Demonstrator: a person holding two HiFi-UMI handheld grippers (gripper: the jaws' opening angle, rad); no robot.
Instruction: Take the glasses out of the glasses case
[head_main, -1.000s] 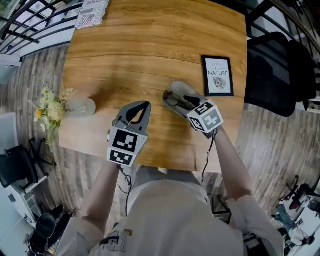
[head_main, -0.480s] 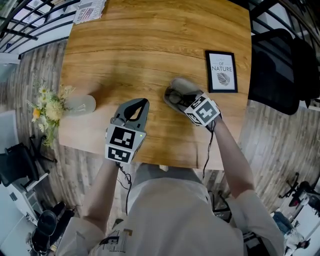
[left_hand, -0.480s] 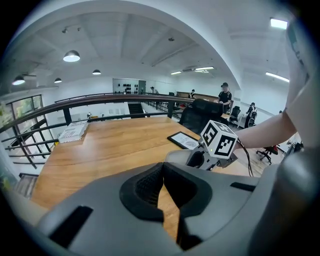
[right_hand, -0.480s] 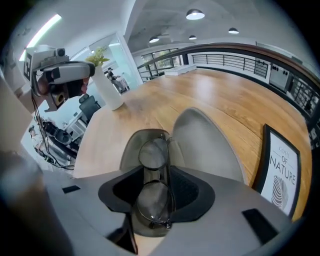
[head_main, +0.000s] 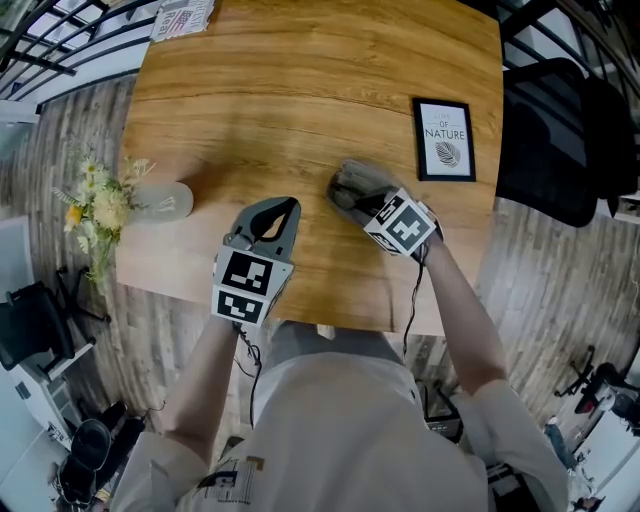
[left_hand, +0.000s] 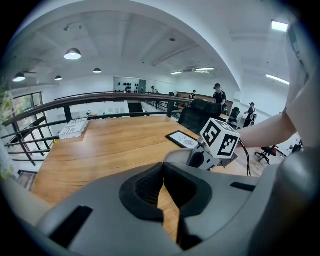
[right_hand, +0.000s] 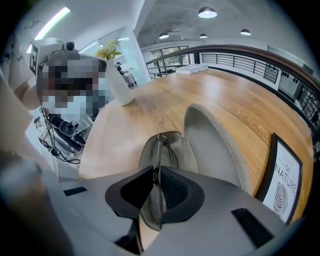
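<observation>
Wooden table (head_main: 300, 80) on a railed office mezzanine, with an open glasses case (head_main: 356, 179) toward its right side.
A framed print (head_main: 446, 140) sits past the case, a flower vase (head_main: 165, 205) stands at the left edge, and a black chair (head_main: 560, 140) is beside the table. The right gripper (right_hand: 156, 168) has just been closing its jaws, and the pads seem to pinch the thin frame of the glasses (right_hand: 158, 146), which lie in the case. From overhead its marker cube hides most of them. The left gripper (left_hand: 163, 164) hovers apart, its tips together and empty.
</observation>
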